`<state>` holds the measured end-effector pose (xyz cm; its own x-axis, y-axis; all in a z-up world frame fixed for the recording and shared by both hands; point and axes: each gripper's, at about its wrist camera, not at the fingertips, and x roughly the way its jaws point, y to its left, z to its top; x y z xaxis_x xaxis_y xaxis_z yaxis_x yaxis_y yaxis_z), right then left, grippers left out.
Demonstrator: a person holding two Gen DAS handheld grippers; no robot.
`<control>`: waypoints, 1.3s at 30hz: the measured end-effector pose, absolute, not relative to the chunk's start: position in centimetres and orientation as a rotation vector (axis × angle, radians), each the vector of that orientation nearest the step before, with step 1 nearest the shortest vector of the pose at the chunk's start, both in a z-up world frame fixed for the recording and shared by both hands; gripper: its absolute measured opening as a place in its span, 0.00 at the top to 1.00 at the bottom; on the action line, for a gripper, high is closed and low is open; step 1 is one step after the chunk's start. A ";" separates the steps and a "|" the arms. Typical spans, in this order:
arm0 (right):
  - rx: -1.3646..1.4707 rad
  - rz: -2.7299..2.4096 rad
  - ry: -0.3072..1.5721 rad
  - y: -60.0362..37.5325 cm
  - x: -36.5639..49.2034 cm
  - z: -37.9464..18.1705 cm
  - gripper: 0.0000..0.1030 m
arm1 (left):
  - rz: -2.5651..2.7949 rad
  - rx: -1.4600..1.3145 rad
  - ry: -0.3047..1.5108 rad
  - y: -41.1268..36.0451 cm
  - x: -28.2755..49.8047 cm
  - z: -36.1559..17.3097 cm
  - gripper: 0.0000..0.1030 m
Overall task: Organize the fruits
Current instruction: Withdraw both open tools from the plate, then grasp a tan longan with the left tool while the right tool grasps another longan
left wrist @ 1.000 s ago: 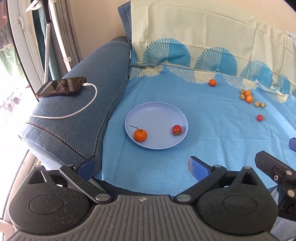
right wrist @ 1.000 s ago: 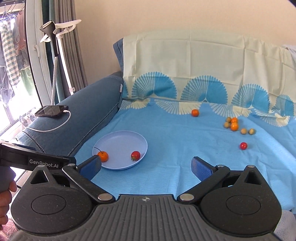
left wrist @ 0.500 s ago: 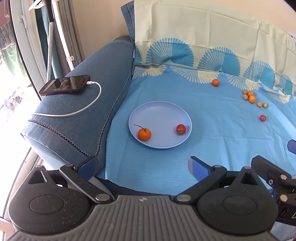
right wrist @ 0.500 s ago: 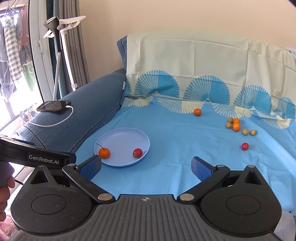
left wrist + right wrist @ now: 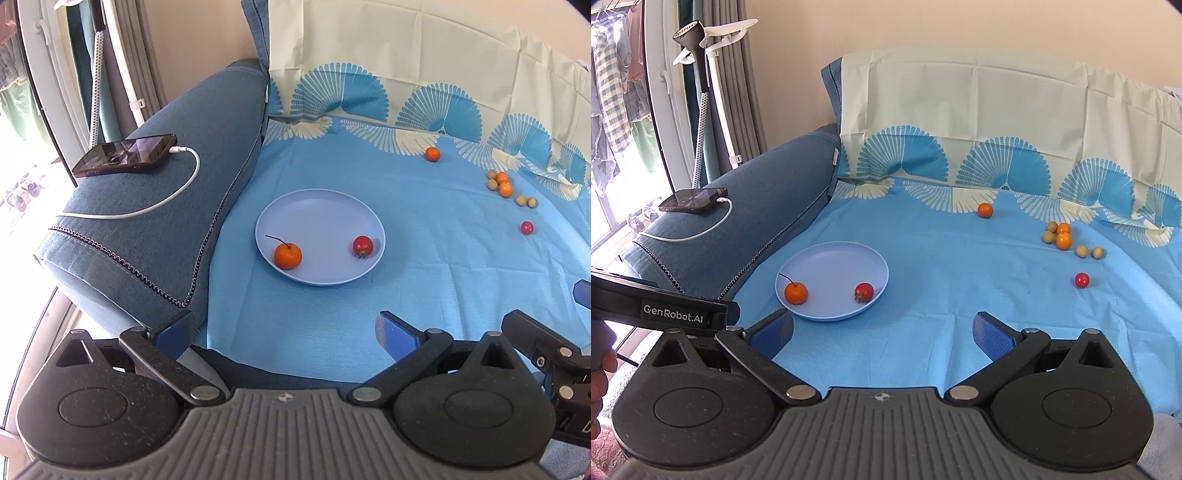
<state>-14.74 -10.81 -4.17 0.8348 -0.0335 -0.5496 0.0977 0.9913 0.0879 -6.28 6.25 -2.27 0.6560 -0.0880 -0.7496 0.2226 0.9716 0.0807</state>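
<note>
A pale blue plate [image 5: 317,206] [image 5: 831,258] lies on the blue cloth and holds an orange with a stem [image 5: 287,255] [image 5: 796,292] and a red tomato [image 5: 362,245] [image 5: 864,292]. Loose on the cloth: one orange [image 5: 432,153] [image 5: 985,210] at the back, a cluster of small oranges and brown fruits [image 5: 502,184] [image 5: 1062,238], and a red tomato [image 5: 527,227] [image 5: 1082,280]. My left gripper [image 5: 284,328] and right gripper [image 5: 882,328] are open and empty, held at the sofa's front edge, well short of the plate.
A phone [image 5: 125,155] [image 5: 694,199] with a white charging cable [image 5: 166,203] lies on the blue sofa armrest [image 5: 166,229] to the left. A cream-and-blue patterned cloth covers the backrest [image 5: 997,122]. A garment steamer stand [image 5: 701,74] and curtains stand at far left.
Both grippers have drawn back and shifted slightly, so the plate and fruits sit a little further right in view. Both stay open; no fruit has moved.
</note>
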 end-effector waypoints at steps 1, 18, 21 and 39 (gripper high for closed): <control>0.114 -0.070 0.581 -10.8 -14.7 -4.2 0.01 | -0.177 0.170 0.840 6.2 -6.2 -2.3 0.00; 0.142 -0.079 0.602 -11.5 -14.1 -5.1 0.01 | -0.165 0.193 0.865 5.7 -5.7 -3.1 0.00; 0.147 -0.084 0.594 -11.7 -14.1 -5.2 0.01 | -0.169 0.200 0.865 5.3 -5.6 -3.1 0.00; 0.246 -0.436 0.463 -22.3 -13.6 -7.1 0.01 | -0.295 0.295 0.805 -6.4 -0.1 -1.3 0.00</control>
<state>-13.59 -22.32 -7.06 0.8058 -0.3481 -0.4791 0.4574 0.8797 0.1301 -0.11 -6.44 -1.30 0.6567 -0.1455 -0.7400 0.3674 0.9186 0.1454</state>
